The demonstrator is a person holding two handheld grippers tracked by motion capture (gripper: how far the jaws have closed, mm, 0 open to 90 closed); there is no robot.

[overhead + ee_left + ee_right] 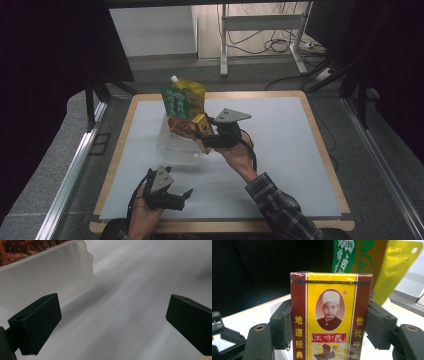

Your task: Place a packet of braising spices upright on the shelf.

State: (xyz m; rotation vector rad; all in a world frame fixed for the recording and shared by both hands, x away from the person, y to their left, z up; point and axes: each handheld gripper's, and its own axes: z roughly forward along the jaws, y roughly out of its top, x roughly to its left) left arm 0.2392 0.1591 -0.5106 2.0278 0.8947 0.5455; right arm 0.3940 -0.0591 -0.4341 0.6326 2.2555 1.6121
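between the right gripper (209,134) pads: a yellow and maroon box (202,131), clamped on both sides.
high view: right gripper holds the box above the grey mat (280,150), box just beside the clear plastic container (172,142) in front of it, green and yellow pouch (184,102) standing in that container just past the box. left gripper (172,196) sits near the person's edge of the mat, well apart from the box, jaws spread, nothing between them. left gripper view: two black jaws wide apart over bare mat, container (50,277) ahead and to the left of the left jaw, reddish packet print at its top. right gripper view: box (329,315) upright, pads (283,326) pressing its maroon side edges, pouch (372,262) behind and above the box to the right.
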